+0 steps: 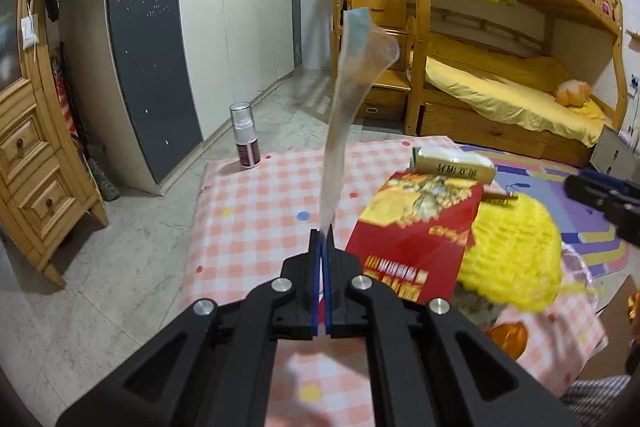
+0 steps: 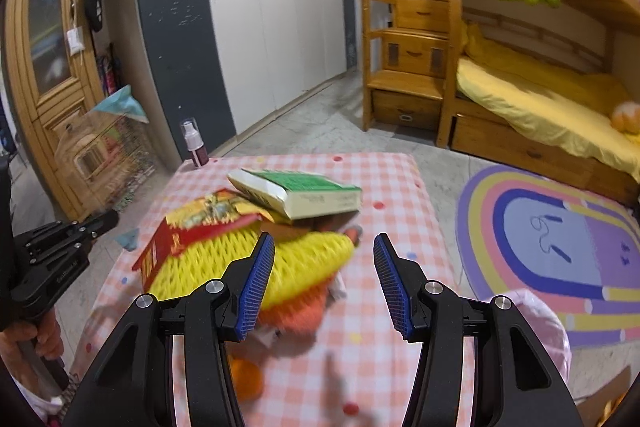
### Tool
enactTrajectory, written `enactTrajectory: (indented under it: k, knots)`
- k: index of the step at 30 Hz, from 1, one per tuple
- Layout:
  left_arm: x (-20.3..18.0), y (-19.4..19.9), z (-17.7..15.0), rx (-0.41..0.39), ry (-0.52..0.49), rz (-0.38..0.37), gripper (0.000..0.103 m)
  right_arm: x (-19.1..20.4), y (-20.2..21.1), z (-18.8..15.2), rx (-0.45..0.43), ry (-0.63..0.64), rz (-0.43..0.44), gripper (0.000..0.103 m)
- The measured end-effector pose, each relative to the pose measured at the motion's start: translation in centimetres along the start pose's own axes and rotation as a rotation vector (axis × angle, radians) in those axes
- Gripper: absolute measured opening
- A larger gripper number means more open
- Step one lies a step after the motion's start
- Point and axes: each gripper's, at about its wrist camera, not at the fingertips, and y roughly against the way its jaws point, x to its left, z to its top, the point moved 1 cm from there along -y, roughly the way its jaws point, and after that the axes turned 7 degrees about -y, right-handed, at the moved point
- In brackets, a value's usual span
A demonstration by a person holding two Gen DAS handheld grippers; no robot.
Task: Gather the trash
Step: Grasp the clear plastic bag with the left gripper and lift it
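Holding: your left gripper (image 1: 324, 231) has its jaws pinched tight on a clear plastic bag (image 1: 352, 83), which rises limp above the fingertips with a bluish rim at the top.
Same bag from the right wrist view: a see-through film (image 2: 116, 131) lifted off to the left of the table, above the left gripper (image 2: 106, 219).
Right gripper: your right gripper (image 2: 324, 247) stands wide apart and holds nothing; it hovers over the trash heap.
Trash heap: a yellow foam net (image 2: 240, 267) lies on the checked tablecloth (image 2: 400, 195), with an orange net (image 2: 300, 315) touching it underneath.
More on the pile: a red carton (image 2: 188, 231) leans against the yellow net, and a green-and-white box (image 2: 304, 193) rests on top of the carton's far end.
Other items: a small spray bottle (image 2: 194, 143) stands upright at the far left corner of the table; an orange fruit-like thing (image 2: 244, 375) lies near the front edge, blurred, so you cannot be sure what it is.
Step in hand: by the look of it, you have the bag up and ready, and the first piece of trash is not yet picked.
Next move calls for: lowering the right fingers around the yellow net, which sits closest between them, and squeezing gently since foam mesh will compress and may drag the orange net along.
Watch for: the bag's mouth looks collapsed, so it may need shaking open before anything goes in.
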Motion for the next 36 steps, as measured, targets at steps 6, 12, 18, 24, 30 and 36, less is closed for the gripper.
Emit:
enactTrajectory:
  k: [6,12,18,24,30,36]
  knots:
    - [-0.3,-2.5,1.6,0.027,0.024,0.02,0.0,1.1,-2.8,2.1,0.023,0.025,0.015,0.06]
    - [-0.4,-3.7,1.6,0.052,0.018,0.017,0.0,2.1,-5.5,2.8,0.077,0.046,0.05,0.054]
    - [-0.1,-4.0,1.3,0.066,0.026,0.018,0.0,3.2,-7.2,3.2,0.106,0.083,0.033,0.054]
    - [-0.7,-3.7,1.3,0.063,0.003,0.02,0.0,0.4,-7.6,2.5,0.143,0.062,-0.082,0.054]
    - [-0.9,-3.8,1.2,0.069,0.004,0.019,0.0,-3.2,-7.4,2.0,0.15,0.024,-0.174,0.054]
    - [-1.0,-4.3,1.5,0.077,0.016,0.031,0.0,-3.0,-7.5,2.3,0.129,-0.003,-0.092,0.06]
